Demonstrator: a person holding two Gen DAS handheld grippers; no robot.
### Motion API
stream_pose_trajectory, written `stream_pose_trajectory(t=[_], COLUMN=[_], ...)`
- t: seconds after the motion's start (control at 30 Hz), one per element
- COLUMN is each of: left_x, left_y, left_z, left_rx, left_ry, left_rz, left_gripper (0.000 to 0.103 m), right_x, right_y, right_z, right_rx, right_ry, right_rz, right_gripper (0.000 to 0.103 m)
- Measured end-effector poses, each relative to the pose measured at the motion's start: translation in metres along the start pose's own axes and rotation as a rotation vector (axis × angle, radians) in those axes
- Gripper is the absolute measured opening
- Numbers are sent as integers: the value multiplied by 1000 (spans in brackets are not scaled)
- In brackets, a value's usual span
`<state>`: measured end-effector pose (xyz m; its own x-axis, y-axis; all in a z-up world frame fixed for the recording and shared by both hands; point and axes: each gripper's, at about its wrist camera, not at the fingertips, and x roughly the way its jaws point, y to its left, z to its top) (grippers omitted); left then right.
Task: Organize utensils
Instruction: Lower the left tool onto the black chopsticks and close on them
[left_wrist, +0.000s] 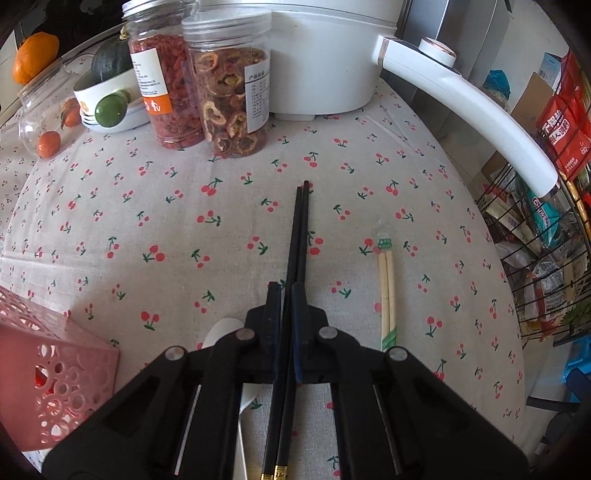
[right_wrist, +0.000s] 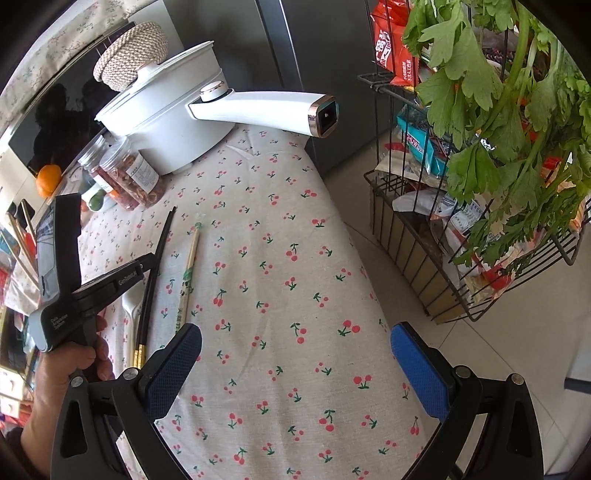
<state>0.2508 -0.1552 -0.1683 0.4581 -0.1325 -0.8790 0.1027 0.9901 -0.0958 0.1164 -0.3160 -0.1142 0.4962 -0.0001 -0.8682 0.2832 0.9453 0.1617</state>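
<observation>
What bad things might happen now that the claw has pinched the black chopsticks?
The left gripper pinches two black chopsticks partway along, so one might slip out or the pair might tilt when lifted. A white spoon lies right beside them and could get nudged. The pink basket has holes that tips might catch in.

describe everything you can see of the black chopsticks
The black chopsticks are a slim, glossy dark pair with gold bands at their thick ends, nearest the camera. They lie side by side, nearly touching along their length, on the cherry-print tablecloth, thin tips pointing toward the jars. The left tool is shut on them around mid-length. A white spoon lies just left of them, and wrapped bamboo chopsticks lie apart on the right.
</observation>
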Motion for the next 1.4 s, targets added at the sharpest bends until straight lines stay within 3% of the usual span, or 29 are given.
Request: stream_pose_trajectory(t=[0.3, 0.63, 0.87, 0.93, 1.2, 1.4], left_x=[-1, 3, 1, 7, 6, -1], left_y=[8, 7, -5, -3, -12, -13], left_z=[0, 8, 2, 0, -2, -12], left_rx=[-44, -22, 65, 52, 110, 132], left_ry=[-10, 36, 34, 77, 42, 57], left_rz=[23, 7, 16, -1, 24, -27], left_gripper=[3, 3, 3, 6, 7, 6], right_x=[1, 3, 4, 4, 3, 0], right_y=[1, 6, 7, 8, 11, 9], right_z=[0, 0, 0, 0, -1, 0], right_rx=[-2, -13, -16, -21, -34, -35], right_ry=[6, 13, 16, 17, 13, 9], right_rz=[7, 11, 13, 14, 16, 16], right_gripper=[103, 103, 103, 103, 103, 103])
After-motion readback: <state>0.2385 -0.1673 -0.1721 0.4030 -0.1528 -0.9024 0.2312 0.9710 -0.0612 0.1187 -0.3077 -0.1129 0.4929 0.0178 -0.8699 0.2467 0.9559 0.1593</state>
